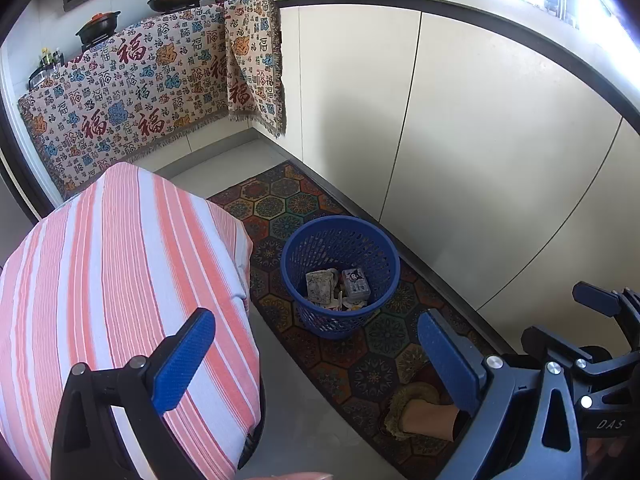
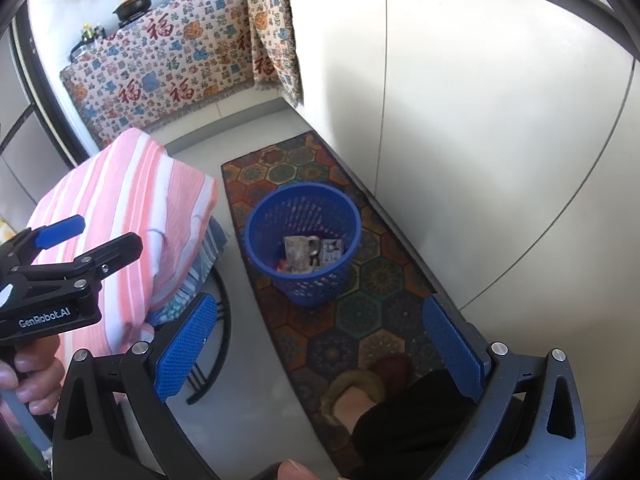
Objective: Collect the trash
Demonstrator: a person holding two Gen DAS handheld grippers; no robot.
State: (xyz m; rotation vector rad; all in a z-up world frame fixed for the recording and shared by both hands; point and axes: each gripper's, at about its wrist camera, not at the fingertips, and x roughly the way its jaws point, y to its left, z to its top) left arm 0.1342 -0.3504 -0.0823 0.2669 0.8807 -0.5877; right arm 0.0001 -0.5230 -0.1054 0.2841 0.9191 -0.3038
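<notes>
- Bin (image 1: 340, 276): blue mesh basket, standing upright on the patterned mat (image 1: 372, 364); serving as landmark for all entries below.
- Trash (image 1: 338, 286): small printed boxes and scraps lying at the bottom of the bin, which suggests the collecting is largely done. Exact count and kind are hard to make out through the mesh.
- Left gripper (image 1: 316, 364): hovering above and short of the bin, jaws spread wide, carrying nothing; probably held back after a drop or awaiting another item.
- Right gripper (image 2: 320, 352): also hanging above and short of the bin, jaws apart and empty, pointing down at it.
- Hand (image 2: 28, 384): wrapping the left gripper's handle, partly cut off at the frame edge.
- Stool (image 1: 120, 300): draped in striped cloth, sitting just left of the bin; nothing is showing on top. Its legs are mostly hidden.
- Foot (image 2: 352, 396): in a slipper, resting on the mat nearer than the bin, partly covered by dark clothing.
- Cabinets (image 1: 460, 140): standing right of the bin; no loose trash is showing on the visible floor.
</notes>
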